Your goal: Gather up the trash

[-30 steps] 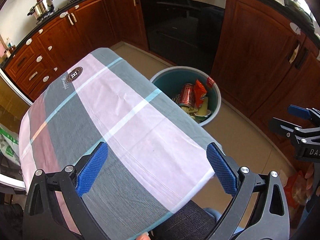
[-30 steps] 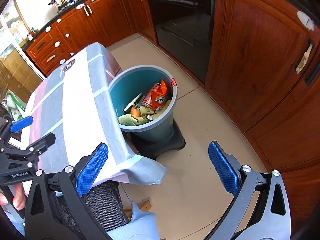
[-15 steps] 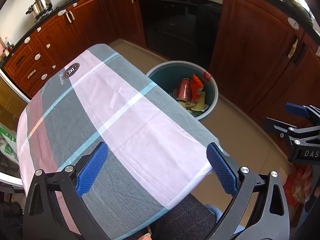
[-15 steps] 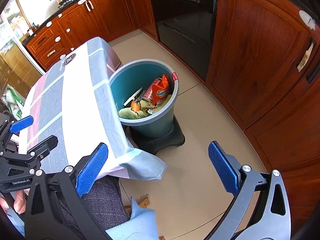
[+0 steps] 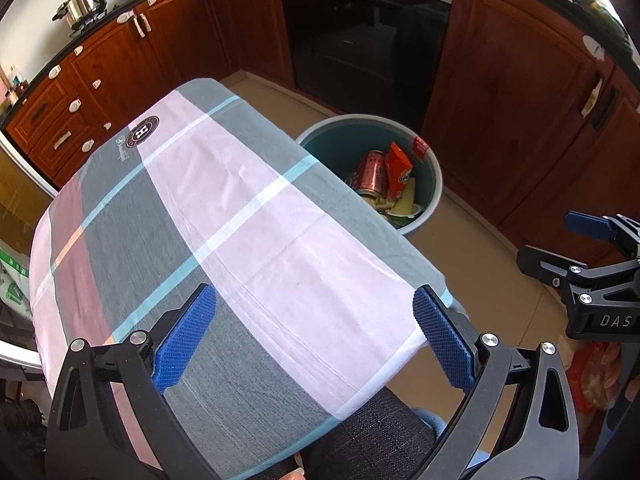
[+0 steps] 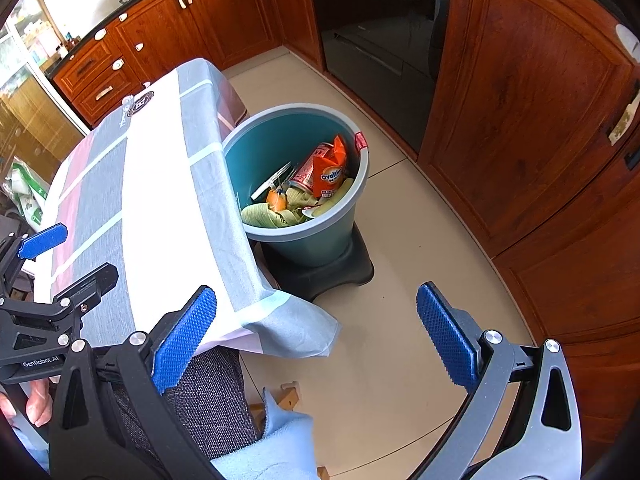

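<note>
At the left of the right wrist view, the left gripper [image 6: 56,254] is seen spread wide and empty above the checked tablecloth [image 6: 160,208]; no litter is visible on the cloth in either view. In the middle of that frame, just beside the table's edge, stands the teal bin [image 6: 316,236], already holding a red can [image 6: 306,174], an orange snack packet [image 6: 330,172] and pale green husks [image 6: 268,216]. At the lower part of the frame the right gripper [image 6: 316,340] is held wide apart, gripping nothing, over bare floor. The collecting is judged nearly or wholly done, since no trash is seen outside the bin.
</note>
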`<action>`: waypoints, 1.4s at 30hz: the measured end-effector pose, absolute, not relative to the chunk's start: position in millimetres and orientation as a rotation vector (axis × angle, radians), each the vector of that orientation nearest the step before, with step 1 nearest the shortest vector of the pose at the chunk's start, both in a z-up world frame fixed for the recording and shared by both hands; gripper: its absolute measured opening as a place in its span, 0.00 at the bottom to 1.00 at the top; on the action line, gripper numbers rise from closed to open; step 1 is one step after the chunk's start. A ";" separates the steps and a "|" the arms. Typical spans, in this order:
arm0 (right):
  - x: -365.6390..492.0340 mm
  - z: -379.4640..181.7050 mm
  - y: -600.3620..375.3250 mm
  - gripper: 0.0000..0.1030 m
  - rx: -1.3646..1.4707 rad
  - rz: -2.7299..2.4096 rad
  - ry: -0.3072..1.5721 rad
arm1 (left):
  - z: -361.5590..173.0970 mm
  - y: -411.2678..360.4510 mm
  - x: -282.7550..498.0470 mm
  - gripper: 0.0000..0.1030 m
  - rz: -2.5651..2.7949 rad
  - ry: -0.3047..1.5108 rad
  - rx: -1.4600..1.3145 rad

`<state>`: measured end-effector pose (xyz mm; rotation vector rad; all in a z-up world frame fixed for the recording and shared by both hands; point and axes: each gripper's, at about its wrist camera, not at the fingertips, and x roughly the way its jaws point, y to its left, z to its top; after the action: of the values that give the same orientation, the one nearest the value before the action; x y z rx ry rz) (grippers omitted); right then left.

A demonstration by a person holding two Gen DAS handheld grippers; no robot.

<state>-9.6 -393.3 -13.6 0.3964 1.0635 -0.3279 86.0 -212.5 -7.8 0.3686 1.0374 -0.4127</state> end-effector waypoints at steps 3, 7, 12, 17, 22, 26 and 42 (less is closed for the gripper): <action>-7.5 -15.6 -390.8 0.93 0.392 -0.323 1.072 | -9.0 -211.9 86.6 0.96 -0.410 1.041 0.368; -5.3 -18.1 -388.4 0.93 0.392 -0.315 1.083 | -10.0 -210.8 87.8 0.96 -0.404 1.042 0.369; -2.3 -18.6 -387.1 0.93 0.385 -0.310 1.088 | -10.8 -208.7 89.0 0.96 -0.399 1.043 0.367; 0.2 -19.8 -387.3 0.93 0.383 -0.310 1.095 | -12.2 -207.5 89.7 0.96 -0.396 1.047 0.366; 2.4 -20.6 -387.9 0.93 0.383 -0.312 1.101 | -12.3 -206.6 90.1 0.96 -0.394 1.049 0.364; 3.4 -20.9 -386.8 0.93 0.380 -0.310 1.103 | -12.8 -205.5 91.0 0.96 -0.391 1.050 0.364; 9.4 -23.6 -383.6 0.93 0.372 -0.302 1.120 | -21.1 -202.1 91.3 0.96 -0.388 1.068 0.357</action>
<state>9.4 -383.6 -23.6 0.3716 1.1196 -0.3017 91.3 -202.1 -21.1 0.3574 1.0681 -0.3877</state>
